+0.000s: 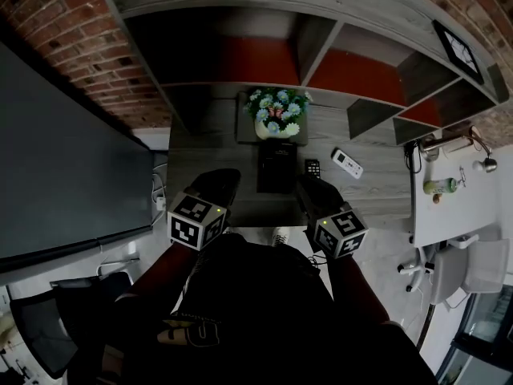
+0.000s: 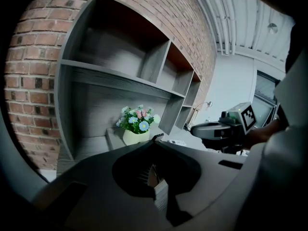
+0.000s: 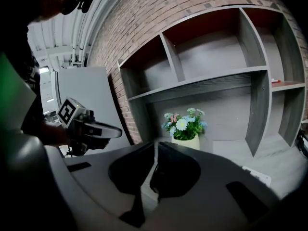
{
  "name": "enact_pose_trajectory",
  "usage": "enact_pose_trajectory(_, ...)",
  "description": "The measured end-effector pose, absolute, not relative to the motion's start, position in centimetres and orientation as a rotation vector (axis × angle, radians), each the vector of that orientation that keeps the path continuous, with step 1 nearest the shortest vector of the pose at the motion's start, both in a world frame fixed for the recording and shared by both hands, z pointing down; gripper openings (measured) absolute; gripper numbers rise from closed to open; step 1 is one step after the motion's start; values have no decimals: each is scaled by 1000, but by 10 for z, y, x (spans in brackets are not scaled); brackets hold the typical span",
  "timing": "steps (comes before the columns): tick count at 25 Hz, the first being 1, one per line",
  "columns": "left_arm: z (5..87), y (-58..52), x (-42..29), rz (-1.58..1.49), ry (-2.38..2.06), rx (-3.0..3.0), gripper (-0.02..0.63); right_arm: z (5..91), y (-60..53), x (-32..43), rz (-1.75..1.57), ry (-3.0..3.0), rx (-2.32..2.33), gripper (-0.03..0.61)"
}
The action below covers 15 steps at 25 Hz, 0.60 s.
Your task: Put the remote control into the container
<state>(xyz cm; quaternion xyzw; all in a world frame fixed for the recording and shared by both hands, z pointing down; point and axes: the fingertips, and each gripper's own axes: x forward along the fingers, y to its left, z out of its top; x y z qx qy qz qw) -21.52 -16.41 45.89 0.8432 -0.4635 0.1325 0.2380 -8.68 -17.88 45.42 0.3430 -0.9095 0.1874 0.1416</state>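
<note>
Currently, I am holding both grippers at the near edge of the desk (image 1: 377, 195), short of the task's things. The left gripper (image 2: 155, 138) is showing its jaws closed tip to tip on nothing. The right gripper (image 3: 155, 149) is showing only a thin slit between its jaws, also with nothing in it. The black remote control (image 1: 313, 168) is lying flat on the desk just beside the right wall of the dark container (image 1: 276, 167), outside it. A white remote control (image 1: 347, 163) is lying further right, apart from both. I am judging the main hazard to be jaw width: the right jaws are standing too narrow to pass over the remote, so an approach in this state is likely to push it along the desk or against the container wall rather than capture it. A second hazard is selection: two remotes are lying within reach, and the task is not saying which one. A third is clearance: the black remote is sitting so close to the container that one jaw may land on the rim and shift the container toward the flower pot (image 1: 276, 125) behind it. The flat, thin body is also offering little to grip, so a shallow pinch may let it slip during the lift.
</note>
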Motion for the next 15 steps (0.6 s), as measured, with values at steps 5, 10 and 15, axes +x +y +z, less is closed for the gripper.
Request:
enact_pose_trajectory(5,458,-163,-190,380,-1227,2332,6,475,-149,-52,556,-2569,957,8)
enact_pose_trajectory(10,467,-163,-167,472,-1198,2367,6,475,-154,-28,530,-2555,1042,8)
enact_pose_trajectory(15,469,-166,-149,493,-1216,2375,6,478,-160,-4,538,-2534,1088,8)
